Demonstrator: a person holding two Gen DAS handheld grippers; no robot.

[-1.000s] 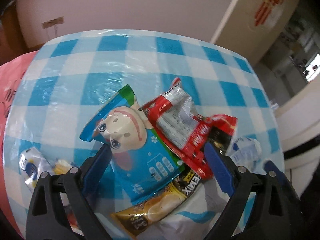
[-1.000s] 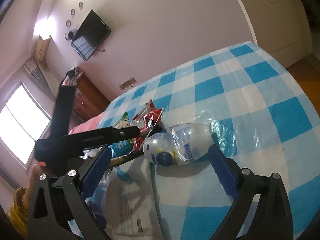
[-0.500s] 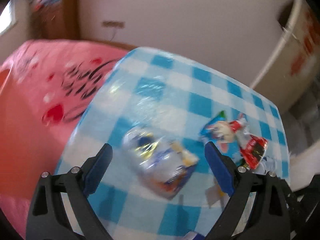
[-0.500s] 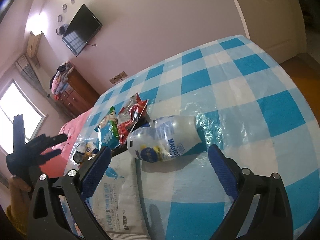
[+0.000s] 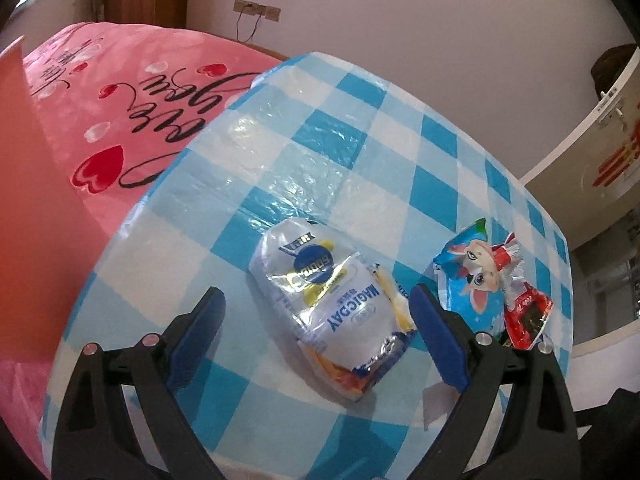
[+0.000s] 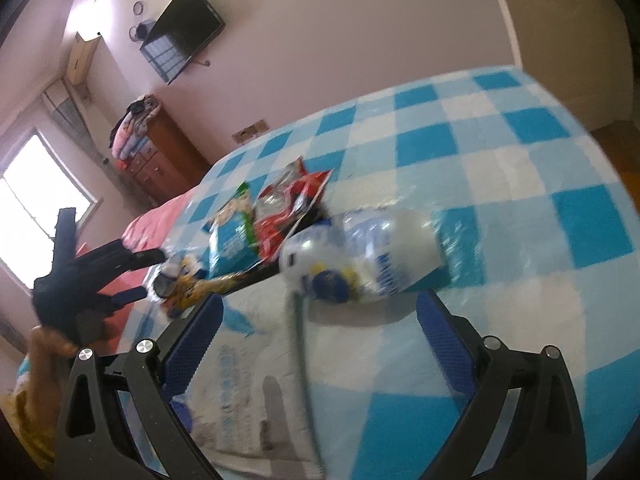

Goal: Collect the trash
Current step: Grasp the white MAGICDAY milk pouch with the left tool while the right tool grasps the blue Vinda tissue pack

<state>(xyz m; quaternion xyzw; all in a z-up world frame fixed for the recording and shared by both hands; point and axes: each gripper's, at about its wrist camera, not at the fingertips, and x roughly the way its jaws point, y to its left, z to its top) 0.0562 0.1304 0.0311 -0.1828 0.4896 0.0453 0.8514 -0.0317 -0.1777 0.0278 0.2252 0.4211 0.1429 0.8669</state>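
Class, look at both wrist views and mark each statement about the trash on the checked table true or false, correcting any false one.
1. The left gripper is open, with the silver pouch between its jaws. True.
2. The right gripper is shut on the bottle. False: it is open and holds nothing.
3. The red wrapper lies beside the blue cartoon bag. True.
4. The tablecloth is plain pink. False: it is blue and white check.

We see checkered table close from both wrist views, left facing bed-side edge; right view blurred, shared wrappers probably.
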